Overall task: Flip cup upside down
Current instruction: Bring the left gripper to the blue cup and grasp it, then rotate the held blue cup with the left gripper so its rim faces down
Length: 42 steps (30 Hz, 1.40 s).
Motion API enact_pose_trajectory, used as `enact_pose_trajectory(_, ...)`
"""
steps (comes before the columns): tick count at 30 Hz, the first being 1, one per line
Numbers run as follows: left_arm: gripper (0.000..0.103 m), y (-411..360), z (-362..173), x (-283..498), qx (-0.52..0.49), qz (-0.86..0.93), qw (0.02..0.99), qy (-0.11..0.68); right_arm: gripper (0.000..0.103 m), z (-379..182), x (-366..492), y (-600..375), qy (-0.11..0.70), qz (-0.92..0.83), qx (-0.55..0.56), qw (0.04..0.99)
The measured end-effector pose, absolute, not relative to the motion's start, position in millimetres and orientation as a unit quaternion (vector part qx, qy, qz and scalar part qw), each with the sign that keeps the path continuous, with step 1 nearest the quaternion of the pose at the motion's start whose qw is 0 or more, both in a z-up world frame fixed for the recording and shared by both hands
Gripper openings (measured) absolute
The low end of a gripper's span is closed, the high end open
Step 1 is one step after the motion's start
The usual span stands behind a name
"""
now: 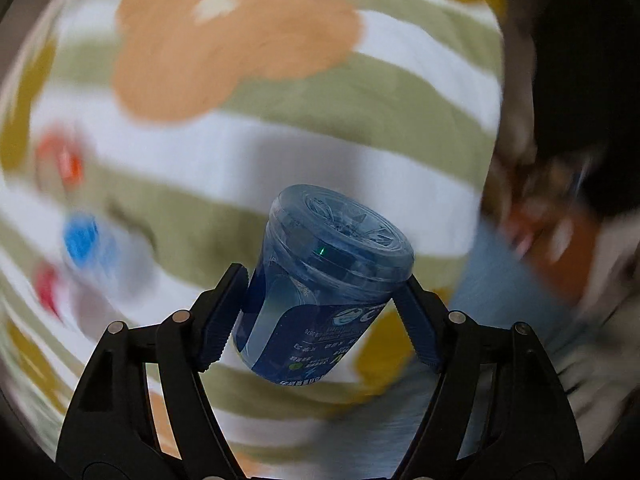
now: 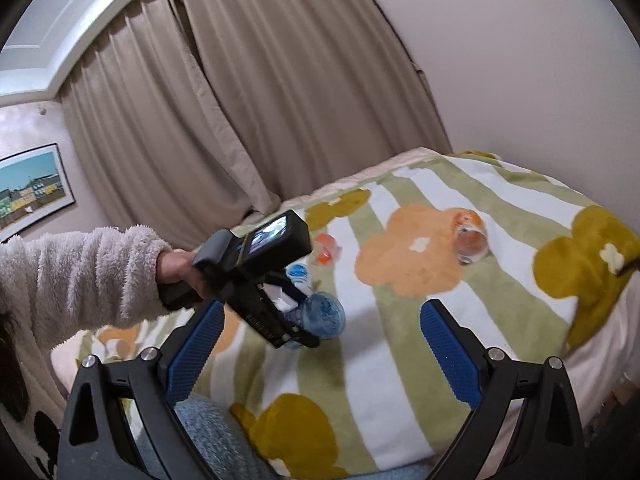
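Observation:
My left gripper [image 1: 322,316] is shut on a translucent blue plastic cup [image 1: 320,284] with a dark blue label. It holds the cup tilted above the bed, base end toward the camera. The background is motion-blurred. In the right wrist view the left gripper [image 2: 308,320] shows held by a hand in a fluffy sleeve, with the blue cup [image 2: 324,314] at its tip above the blanket. My right gripper [image 2: 320,344] is open and empty, apart from the cup, above the near edge of the bed.
A striped green and white blanket [image 2: 400,360] with flower shapes covers the bed. An orange cup [image 2: 468,234] lies on its side at the far right. A small orange-red cup [image 2: 326,250] and a blue-lidded one [image 2: 298,272] lie behind the left gripper. Curtains and wall stand behind.

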<state>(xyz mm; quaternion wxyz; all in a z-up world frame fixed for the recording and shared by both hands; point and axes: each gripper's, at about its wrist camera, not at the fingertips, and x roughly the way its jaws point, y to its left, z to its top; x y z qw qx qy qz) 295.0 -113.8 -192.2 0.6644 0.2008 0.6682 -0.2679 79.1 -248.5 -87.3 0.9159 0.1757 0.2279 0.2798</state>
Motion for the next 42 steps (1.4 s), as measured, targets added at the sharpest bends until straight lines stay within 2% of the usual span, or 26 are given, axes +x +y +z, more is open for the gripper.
enact_pose_trajectory(6,0.071,-84,-218,312,0.040,-0.182,0.687,0.703,0.098,-89,81,-241,0.224,0.303,0.200,0.904)
enact_pose_trajectory(10,0.072,-78,-229,316,0.003,-0.155,0.692,0.705,0.098,-88,75,-242,0.223,0.306,0.204,0.903)
enact_pose_trajectory(12,0.077,-80,-228,315,0.014,-0.156,0.691,0.706,0.098,-88,71,-246,0.221,0.304,0.206,0.904)
enact_pose_trajectory(13,0.084,-82,-226,313,0.023,-0.156,0.692,0.705,0.098,-88,71,-247,0.221,0.302,0.207,0.904)
enact_pose_trajectory(14,0.103,-84,-222,311,0.035,-0.156,0.694,0.702,0.098,-88,70,-249,0.221,0.300,0.208,0.904)
enact_pose_trajectory(21,0.103,-118,-191,301,0.199,-0.160,0.699,0.668,0.098,-90,70,-258,0.215,0.292,0.215,0.907)
enact_pose_trajectory(29,0.103,-135,-208,313,0.220,-0.168,0.674,0.685,0.098,-93,73,-252,0.223,0.297,0.210,0.904)
enact_pose_trajectory(31,0.102,-134,-213,316,0.220,-0.167,0.670,0.689,0.098,-95,75,-249,0.229,0.298,0.206,0.903)
enact_pose_trajectory(35,0.075,-128,-219,322,0.200,-0.173,0.664,0.699,0.098,-98,80,-242,0.241,0.294,0.194,0.904)
enact_pose_trajectory(38,0.062,-129,-221,321,0.174,-0.186,0.664,0.703,0.098,-103,83,-239,0.251,0.294,0.194,0.902)
enact_pose_trajectory(42,0.062,-127,-224,323,0.167,-0.195,0.674,0.693,0.098,-109,86,-238,0.261,0.294,0.197,0.898)
